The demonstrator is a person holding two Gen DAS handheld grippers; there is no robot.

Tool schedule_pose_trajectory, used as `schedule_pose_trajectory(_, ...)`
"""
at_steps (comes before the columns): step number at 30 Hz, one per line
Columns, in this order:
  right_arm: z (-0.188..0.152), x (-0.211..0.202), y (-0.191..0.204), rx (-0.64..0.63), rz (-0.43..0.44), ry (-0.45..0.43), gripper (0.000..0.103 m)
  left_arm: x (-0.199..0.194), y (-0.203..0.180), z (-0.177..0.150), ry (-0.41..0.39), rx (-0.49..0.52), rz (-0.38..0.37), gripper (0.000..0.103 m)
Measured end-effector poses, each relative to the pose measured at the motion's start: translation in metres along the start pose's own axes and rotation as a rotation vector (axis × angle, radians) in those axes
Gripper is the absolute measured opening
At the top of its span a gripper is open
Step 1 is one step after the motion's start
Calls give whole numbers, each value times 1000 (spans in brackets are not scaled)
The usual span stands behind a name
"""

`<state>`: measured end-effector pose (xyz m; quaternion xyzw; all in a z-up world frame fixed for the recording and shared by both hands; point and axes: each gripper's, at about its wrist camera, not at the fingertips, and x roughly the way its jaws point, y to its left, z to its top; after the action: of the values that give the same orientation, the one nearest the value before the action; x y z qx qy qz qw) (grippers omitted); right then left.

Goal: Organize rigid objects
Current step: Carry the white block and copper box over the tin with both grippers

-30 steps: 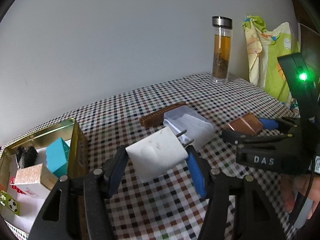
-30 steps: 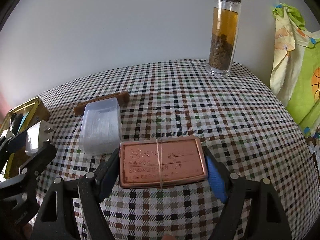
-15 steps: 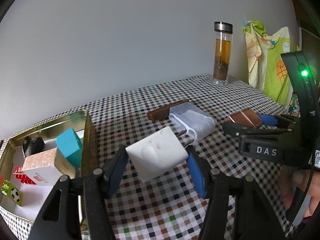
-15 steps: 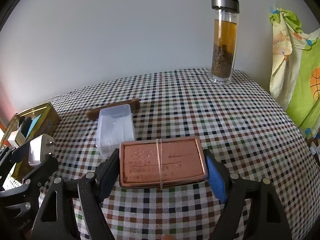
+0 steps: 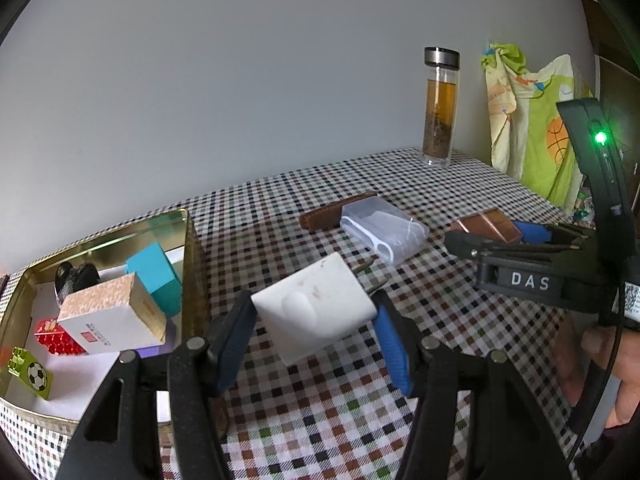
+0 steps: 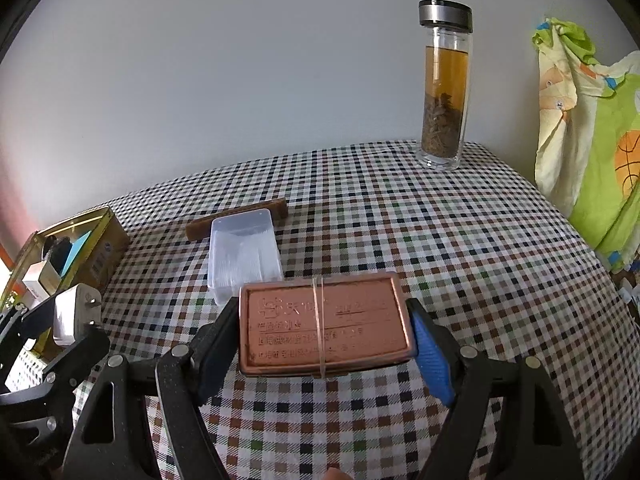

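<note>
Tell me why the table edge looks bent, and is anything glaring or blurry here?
Both wrist views are fisheye: the checked tablecloth bows and the corners go black. Left wrist view: a green lamp flares on the right claw. Right wrist view: soft, even light, faint shadows; the tea bottle is sharp.

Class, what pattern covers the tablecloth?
A multicoloured check; the tablecloth shows best in the right wrist view.

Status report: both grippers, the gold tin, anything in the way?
Left gripper holds white plug. Right gripper holds copper case. Gold tin part-filled, path clear.
</note>
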<state>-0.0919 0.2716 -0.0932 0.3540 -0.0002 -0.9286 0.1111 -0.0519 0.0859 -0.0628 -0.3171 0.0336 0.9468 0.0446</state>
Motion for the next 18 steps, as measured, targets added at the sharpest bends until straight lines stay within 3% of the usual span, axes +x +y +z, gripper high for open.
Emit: schedule_pose_trajectory(18,-9,-7,-1,44,8,-2,80,-8,11,-10,21,-30,-28,59)
